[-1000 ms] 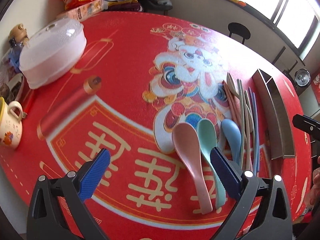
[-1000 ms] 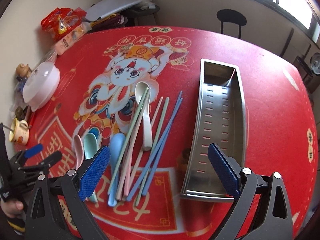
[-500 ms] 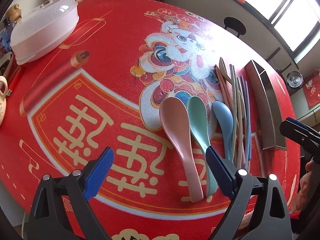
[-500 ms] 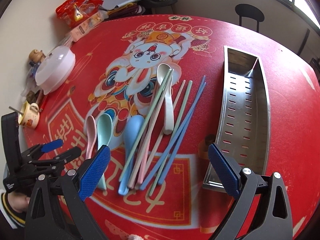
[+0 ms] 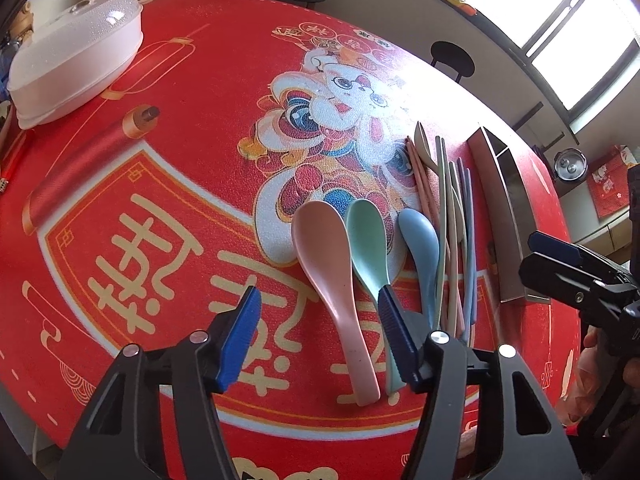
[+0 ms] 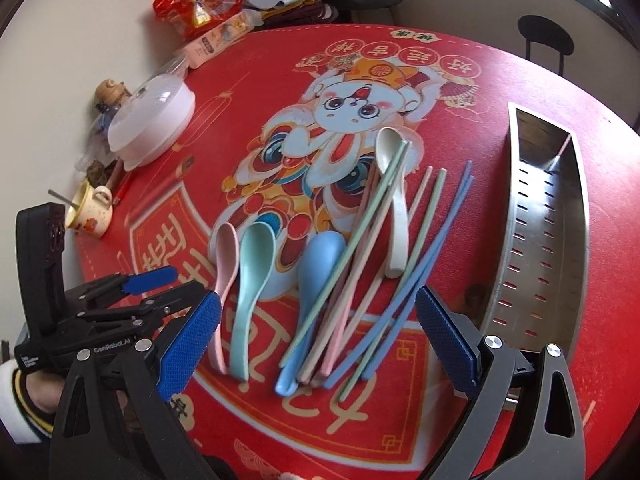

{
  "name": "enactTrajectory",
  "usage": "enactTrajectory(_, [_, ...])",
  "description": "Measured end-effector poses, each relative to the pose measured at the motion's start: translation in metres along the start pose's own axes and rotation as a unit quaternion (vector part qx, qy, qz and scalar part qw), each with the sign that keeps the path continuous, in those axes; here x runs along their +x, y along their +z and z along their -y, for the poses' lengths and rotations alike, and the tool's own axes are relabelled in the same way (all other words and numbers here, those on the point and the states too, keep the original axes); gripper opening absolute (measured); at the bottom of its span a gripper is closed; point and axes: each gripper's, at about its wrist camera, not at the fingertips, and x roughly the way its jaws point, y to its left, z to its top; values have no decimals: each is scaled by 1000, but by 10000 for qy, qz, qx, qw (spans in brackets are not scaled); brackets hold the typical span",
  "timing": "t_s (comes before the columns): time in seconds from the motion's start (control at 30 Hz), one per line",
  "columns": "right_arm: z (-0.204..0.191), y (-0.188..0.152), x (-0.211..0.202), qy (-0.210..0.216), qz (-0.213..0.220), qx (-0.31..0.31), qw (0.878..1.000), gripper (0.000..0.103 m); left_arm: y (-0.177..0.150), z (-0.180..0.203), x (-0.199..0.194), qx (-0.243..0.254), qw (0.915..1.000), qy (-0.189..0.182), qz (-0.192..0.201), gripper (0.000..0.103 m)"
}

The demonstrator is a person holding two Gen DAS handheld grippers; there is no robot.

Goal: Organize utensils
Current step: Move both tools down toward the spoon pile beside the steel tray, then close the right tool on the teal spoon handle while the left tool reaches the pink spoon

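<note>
Pink (image 5: 328,256), green (image 5: 368,240) and blue (image 5: 420,240) spoons lie side by side on the red mat, next to several pastel chopsticks (image 5: 452,220) and a steel slotted tray (image 5: 500,208). My left gripper (image 5: 318,336) hovers over the spoon handles with its jaws closing. The pink spoon's handle lies between them, but the pads do not touch it. My right gripper (image 6: 320,342) stands open above the near ends of the blue spoon (image 6: 316,276) and the chopsticks (image 6: 380,240). A cream spoon (image 6: 394,208) lies among the chopsticks. The tray (image 6: 552,240) holds nothing.
A white lidded dish (image 6: 152,124) and a mug (image 6: 90,212) with a stick in it stand at the table's left edge. Snack packets (image 6: 200,4) and a carton are at the back. A person's sleeved hand (image 6: 24,404) holds the left gripper (image 6: 172,286).
The left gripper's jaws have narrowed and it has come closer to the pink spoon's handle. The right gripper has shifted left, from in front of the tray to over the chopsticks.
</note>
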Motion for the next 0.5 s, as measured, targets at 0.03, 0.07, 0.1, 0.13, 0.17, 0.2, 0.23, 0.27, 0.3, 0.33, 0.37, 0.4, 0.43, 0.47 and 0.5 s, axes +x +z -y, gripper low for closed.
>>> enactTrajectory(0.03, [-4, 0, 4, 54, -55, -85, 9999, 94, -1, -1, 0, -2, 10000, -18, -10, 53])
enactTrajectory(0.07, [-8, 0, 8, 104, -113, -162, 9998, 92, -2, -1, -1, -5, 10000, -14, -11, 51])
enactTrajectory(0.1, [-13, -1, 13, 144, -176, -238, 9995, 85, -3, -2, -2, -14, 10000, -15, -2, 50])
enactTrajectory(0.13, [-17, -2, 19, 179, -299, -324, 9989, 65, -3, -5, -3, -23, 10000, -4, 5, 50])
enactTrajectory(0.17, [-21, -3, 26, 189, -453, -393, 9980, 61, -4, -6, -4, -40, 10000, 11, 9, 50])
enactTrajectory(0.2, [-24, -4, 32, 214, -555, -436, 9973, 61, -5, -8, -4, -60, 10000, 19, 10, 50])
enactTrajectory(0.23, [-26, -5, 37, 265, -615, -468, 9967, 59, -6, -10, -5, -89, 10000, 26, 10, 50])
enactTrajectory(0.27, [-28, -6, 41, 315, -654, -499, 9961, 50, -6, -12, -5, -115, 9999, 33, 8, 50])
enactTrajectory(0.3, [-31, -7, 45, 388, -720, -535, 9952, 46, -7, -13, -6, -136, 9999, 41, 8, 50])
enactTrajectory(0.33, [-34, -7, 49, 440, -786, -572, 9943, 42, -8, -15, -6, -155, 9999, 21, 10, 50])
enactTrajectory(0.37, [-36, -7, 52, 489, -829, -596, 9936, 38, -8, -16, -6, -171, 9999, -9, 9, 48])
enactTrajectory(0.4, [-37, -7, 55, 573, -867, -597, 9928, 36, -9, -16, -7, -173, 9998, -17, 4, 46])
enactTrajectory(0.43, [-39, -6, 58, 650, -903, -587, 9921, 32, -9, -16, -7, -172, 9998, -39, 0, 45])
enactTrajectory(0.47, [-40, -7, 61, 725, -949, -572, 9912, 28, -9, -16, -6, -169, 9998, -52, -5, 42])
enactTrajectory(0.5, [-40, -7, 64, 771, -1008, -560, 9903, 26, -10, -16, -6, -163, 9999, -44, -8, 42])
